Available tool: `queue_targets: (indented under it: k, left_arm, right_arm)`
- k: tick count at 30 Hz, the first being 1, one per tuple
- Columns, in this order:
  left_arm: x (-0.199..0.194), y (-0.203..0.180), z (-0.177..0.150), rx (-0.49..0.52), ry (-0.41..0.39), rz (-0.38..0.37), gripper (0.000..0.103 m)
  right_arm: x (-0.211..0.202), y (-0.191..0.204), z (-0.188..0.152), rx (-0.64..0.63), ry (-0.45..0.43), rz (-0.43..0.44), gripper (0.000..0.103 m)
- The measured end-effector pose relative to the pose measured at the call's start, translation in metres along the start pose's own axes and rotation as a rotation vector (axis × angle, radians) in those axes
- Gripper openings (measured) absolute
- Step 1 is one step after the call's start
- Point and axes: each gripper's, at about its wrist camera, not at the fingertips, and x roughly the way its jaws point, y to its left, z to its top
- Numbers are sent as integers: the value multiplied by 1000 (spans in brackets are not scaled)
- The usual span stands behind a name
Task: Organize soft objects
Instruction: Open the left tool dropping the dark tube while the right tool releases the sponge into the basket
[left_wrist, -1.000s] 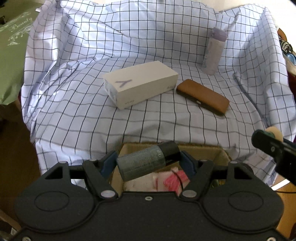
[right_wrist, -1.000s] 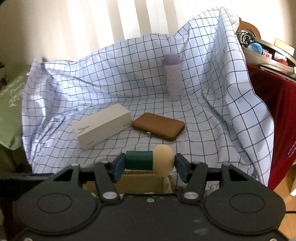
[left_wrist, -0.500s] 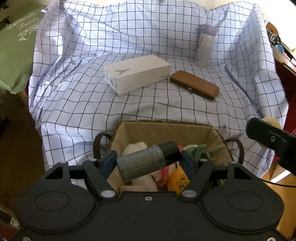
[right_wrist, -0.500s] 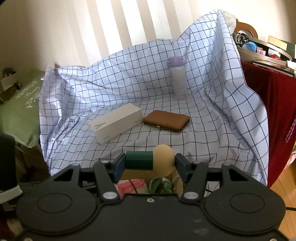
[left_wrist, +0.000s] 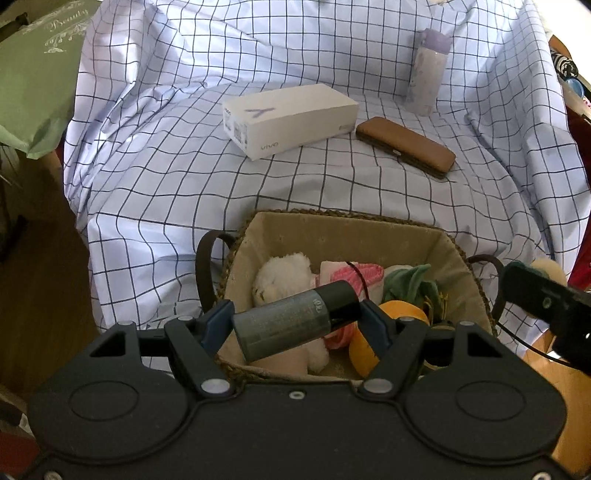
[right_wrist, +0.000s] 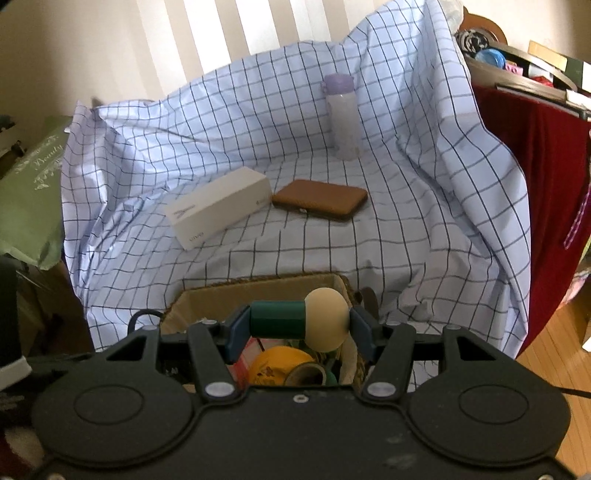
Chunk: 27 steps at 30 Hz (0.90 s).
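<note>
My left gripper (left_wrist: 295, 321) is shut on a grey-green cylindrical bottle (left_wrist: 288, 326) with a dark cap, held crosswise and slightly tilted above the near part of a woven, cloth-lined basket (left_wrist: 351, 236). Inside the basket lie a white plush toy (left_wrist: 284, 277), a pink and white cloth (left_wrist: 354, 271), a green soft toy (left_wrist: 410, 280) and an orange round item (left_wrist: 402, 312). My right gripper (right_wrist: 300, 325) is shut on a dark green cylinder with a cream ball end (right_wrist: 280, 319), above the basket (right_wrist: 229, 295). One of its fingers (left_wrist: 535, 291) shows at the right edge of the left wrist view.
Beyond the basket, on the blue checked cloth (left_wrist: 184, 184), lie a white box (left_wrist: 288, 118) and a brown case (left_wrist: 406, 146); a lilac-capped bottle (left_wrist: 424, 74) stands at the back. A green bag (left_wrist: 33, 74) is at left, a red-draped, cluttered table (right_wrist: 546, 166) at right.
Both grippers have drawn back from the cloth, so the basket and its contents have come into view below them. Each still holds its object the same way.
</note>
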Motion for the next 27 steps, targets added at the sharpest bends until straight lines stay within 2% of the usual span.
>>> queue_targets:
  k: [12, 15, 27]
  left_arm:
    - [5, 5, 0, -20, 3, 19, 69]
    - [2, 7, 1, -35, -11, 22, 79]
    - [2, 15, -2, -70, -15, 69, 80]
  right_arm:
    - [5, -5, -1, 22, 24, -5, 58]
    - [5, -5, -1, 22, 25, -5, 58]
    - [8, 0, 0, -8, 34, 2, 58]
